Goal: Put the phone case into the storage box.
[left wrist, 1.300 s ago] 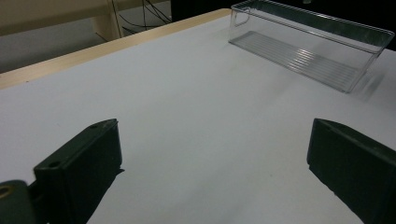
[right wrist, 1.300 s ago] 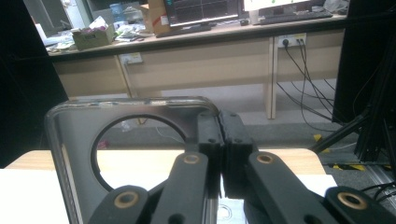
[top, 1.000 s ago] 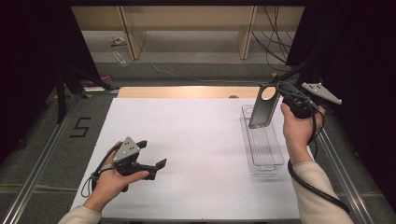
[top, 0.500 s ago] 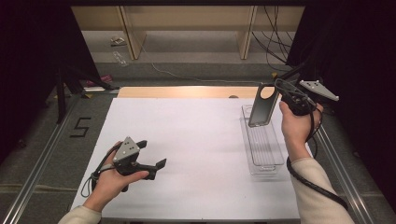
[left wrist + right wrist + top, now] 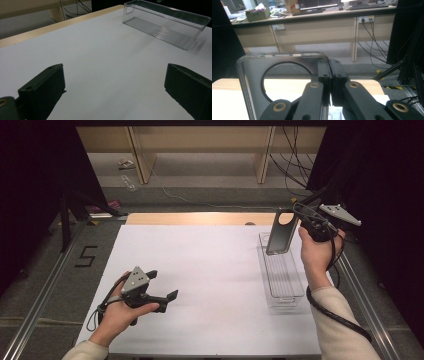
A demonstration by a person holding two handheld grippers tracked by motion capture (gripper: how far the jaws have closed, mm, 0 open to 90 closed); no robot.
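A flat, smoky grey case (image 5: 279, 234) with a round hole near its top hangs upright over the far end of a clear plastic tray (image 5: 282, 276). My right gripper (image 5: 295, 222) is shut on the case's top right edge. In the right gripper view its jaws (image 5: 330, 72) pinch the case (image 5: 252, 82) beside the hole. My left gripper (image 5: 162, 285) rests low over the white table near the front left, open, with nothing between its jaws (image 5: 112, 92). The left gripper view has the tray (image 5: 165, 27) far off to the upper right.
The white table sheet (image 5: 210, 270) ends at a wooden strip (image 5: 200, 218) along the far edge. Metal rails run down both sides of the table. Beyond it are desk legs and cables on the floor.
The right hand has shifted only slightly with the case still held. The left gripper has not moved.
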